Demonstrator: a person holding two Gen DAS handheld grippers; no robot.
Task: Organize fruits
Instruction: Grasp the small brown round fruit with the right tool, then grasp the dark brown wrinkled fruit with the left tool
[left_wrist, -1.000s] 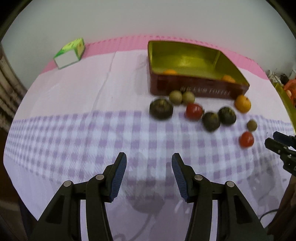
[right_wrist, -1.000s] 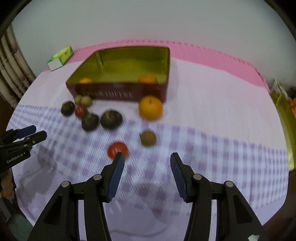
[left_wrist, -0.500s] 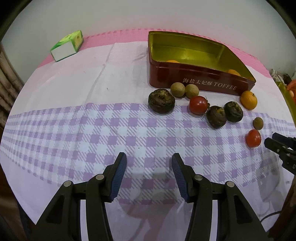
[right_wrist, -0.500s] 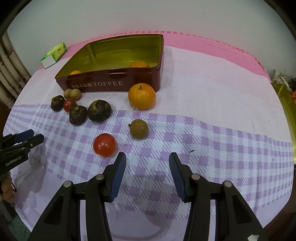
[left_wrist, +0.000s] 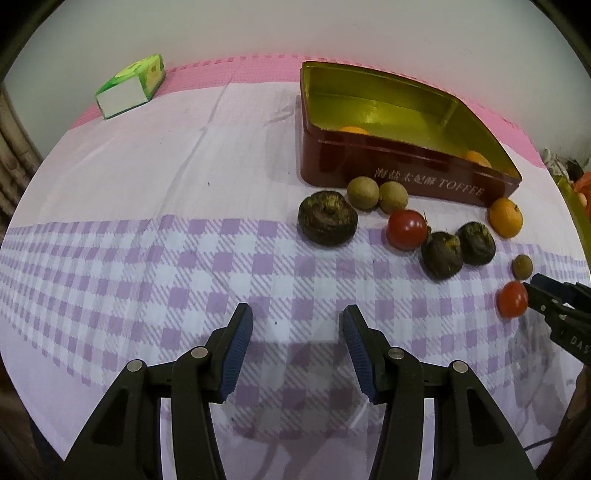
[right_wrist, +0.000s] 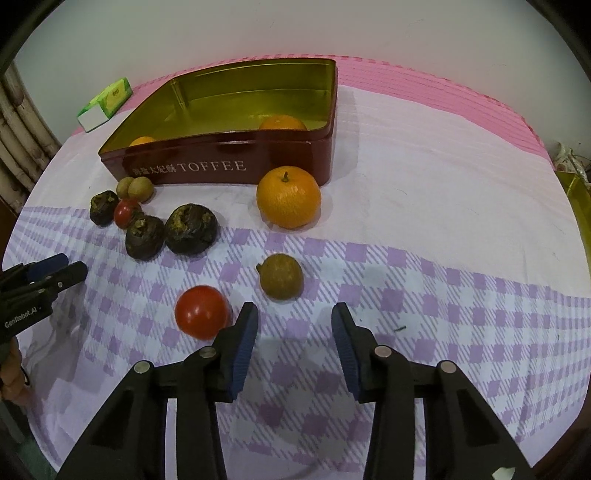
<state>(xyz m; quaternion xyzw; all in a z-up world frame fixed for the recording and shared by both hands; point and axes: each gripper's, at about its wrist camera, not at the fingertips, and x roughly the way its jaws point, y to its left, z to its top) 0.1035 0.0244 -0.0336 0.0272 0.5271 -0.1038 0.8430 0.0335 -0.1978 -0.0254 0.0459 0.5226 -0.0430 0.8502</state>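
A red toffee tin (right_wrist: 207, 171) with a gold inside stands open and holds two oranges (right_wrist: 282, 122). In front of it lie an orange (right_wrist: 289, 197), a brown longan (right_wrist: 280, 276), a red tomato (right_wrist: 201, 312), dark round fruits (right_wrist: 190, 229), a second tomato (right_wrist: 125, 212) and two longans (right_wrist: 135, 188). My right gripper (right_wrist: 293, 341) is open and empty, just short of the longan, with the tomato beside its left finger. My left gripper (left_wrist: 297, 350) is open and empty over the checked cloth, short of a dark fruit (left_wrist: 327, 217).
A green and white carton (left_wrist: 129, 86) lies at the far left on the pink mat. A yellow-green container edge (right_wrist: 576, 199) shows at the far right. The table's front edge runs under both grippers.
Both grippers have moved forward and lower toward the fruits, which now look larger. The right gripper has come close to the tomato and the longan. Both stay open.
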